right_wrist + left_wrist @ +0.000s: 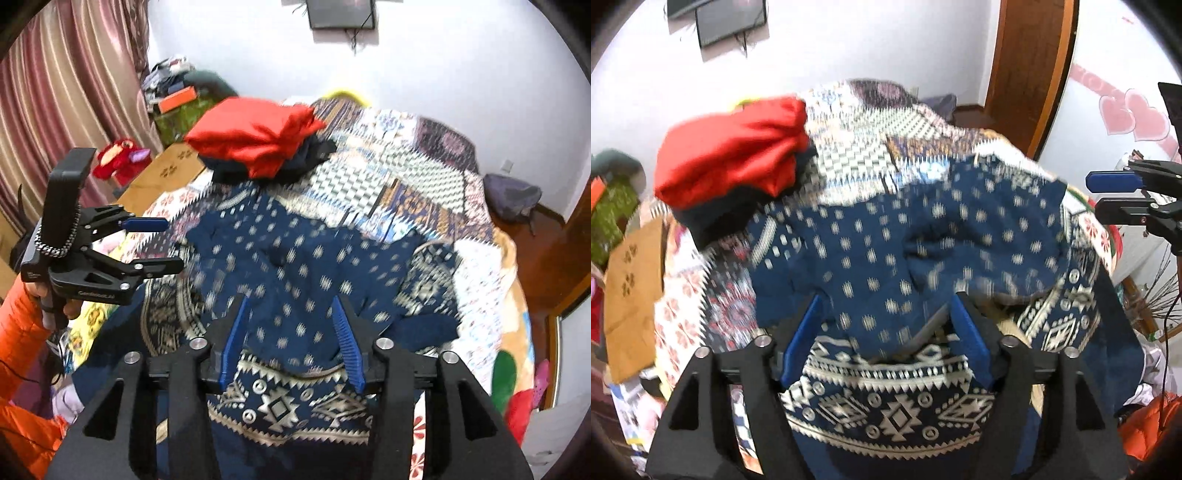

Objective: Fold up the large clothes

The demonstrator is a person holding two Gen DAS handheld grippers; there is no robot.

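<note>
With both grippers hanging above a patterned bedspread (413, 177), a large navy garment (923, 240) dotted in white lies spread across the bed, its upper part doubled down over a band of pale geometric trim (280, 406) at the near edge. That lie suggests a fold has been laid and let go, since no cloth sits between either pair of blue pads. A stack of folded clothes topped by a red piece (255, 133) rests just beyond the garment, probably as the finished pile.

The left gripper (886, 332) tilts down over the garment with its fingers (803, 339) spread wide and nothing pinched. The right gripper (290, 336) points down at a similar slant, its fingers (347, 339) parted more narrowly and likewise empty. Seen from the right wrist, the left tool is carried at the bed's left edge by a hand (55, 299) in an orange sleeve (22, 325), its fingers aimed across the cloth. Heavy blur over the fabric keeps the finer creases from being read. Judged from this, smoothing or a second fold comes next.
</note>
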